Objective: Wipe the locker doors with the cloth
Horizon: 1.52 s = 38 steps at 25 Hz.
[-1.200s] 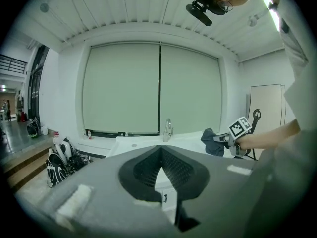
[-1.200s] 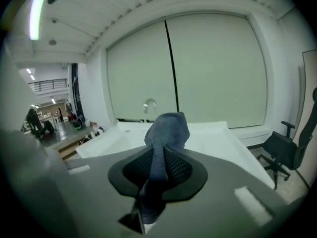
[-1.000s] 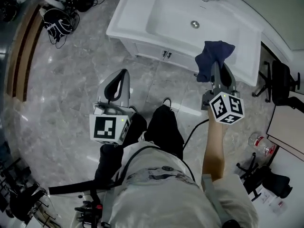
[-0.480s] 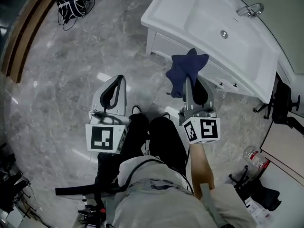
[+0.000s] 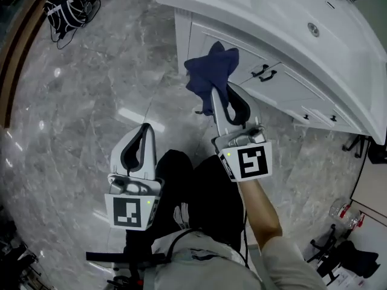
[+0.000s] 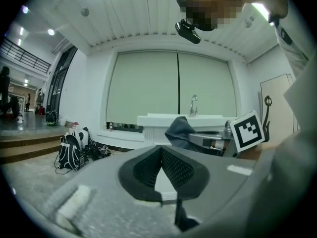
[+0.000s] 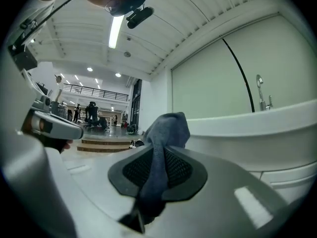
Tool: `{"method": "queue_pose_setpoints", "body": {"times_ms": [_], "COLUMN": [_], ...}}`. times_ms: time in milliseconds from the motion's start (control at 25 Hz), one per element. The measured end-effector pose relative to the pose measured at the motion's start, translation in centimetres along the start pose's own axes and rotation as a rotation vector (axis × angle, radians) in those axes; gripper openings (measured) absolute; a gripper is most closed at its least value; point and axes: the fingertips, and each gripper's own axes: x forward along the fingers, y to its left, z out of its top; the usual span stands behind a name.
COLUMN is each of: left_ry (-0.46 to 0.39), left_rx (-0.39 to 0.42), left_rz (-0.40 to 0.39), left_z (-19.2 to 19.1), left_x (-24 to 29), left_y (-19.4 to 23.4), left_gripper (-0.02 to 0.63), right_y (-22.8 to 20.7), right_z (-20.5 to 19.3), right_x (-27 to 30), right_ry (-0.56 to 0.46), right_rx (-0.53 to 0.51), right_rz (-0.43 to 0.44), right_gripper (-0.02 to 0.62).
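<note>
The left gripper point(image 5: 144, 133) is held low over the floor point(image 5: 78, 101), beside the person's left leg, and points forward roughly level, with its cube point(image 5: 130, 210) facing up toward the head camera. In the left gripper view its pad tips meet and nothing sits between them; the gripper is closed and empty. A backpack point(image 6: 67, 150) lies on the floor well off to its left. The right gripper point(image 5: 224, 101) is carried further forward than the left one. The bare forearm point(image 5: 261, 213) is stretched out behind it and the gripper points roughly level at the cabinet under the basin point(image 5: 254, 5). Its jaws are clamped on the cloth point(image 5: 211, 71). In the right gripper view the dark blue fabric point(image 7: 166, 128) runs down between the two pads and bunches up above their tips. In the head view the cloth hangs in front of the white doors point(image 5: 284, 86), over the left door and to the left of the handles. Whether it touches the door surface cannot be told.
</note>
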Motion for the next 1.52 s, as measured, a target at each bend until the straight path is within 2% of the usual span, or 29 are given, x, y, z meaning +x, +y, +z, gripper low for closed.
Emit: {"method": "queue_pose_setpoints", "body": {"times_ms": [160, 320, 440, 640, 840, 1000, 1520], "left_ry": [-0.032, -0.076, -0.094, -0.118, -0.108, -0.103, -0.114], "left_rx": [0.023, 0.031, 0.029, 0.02, 0.015, 0.026, 0.029], "left_rz": [0.013, 0.004, -0.001, -0.018, -0.005, -0.031, -0.053], "left_z": [-7.7, -13.7, -17.6, -21.4, -23.4, -23.7, -22.5], "left_x": [2.3, 4.5, 5.8, 6.2, 5.1, 5.1, 5.5], "left_y": [0.9, 1.9, 2.3, 2.4, 2.1, 1.0, -0.5], "left_gripper": [0.002, 0.002, 0.002, 0.002, 0.002, 0.002, 0.002], "right_y": [-1.1, -2.6, -4.0, -7.1, -10.9, -14.3, -19.8], "right_z": [-6.7, -11.5, -13.7, -15.0, -15.2, -15.2, -16.0], "right_x": [4.7, 9.7, 13.1, 15.7, 12.6, 9.3, 2.7], "right_ry": [-0.062, -0.087, -0.089, -0.093, -0.106, -0.1, -0.074], "right_rx": [-0.026, -0.068, -0.103, -0.134, -0.174, -0.193, -0.125], "right_rz": [0.013, -0.005, -0.046, -0.149, -0.247, -0.329, -0.544], "right_gripper": [0.061, 0.061, 0.062, 0.063, 0.061, 0.061, 0.058]}}
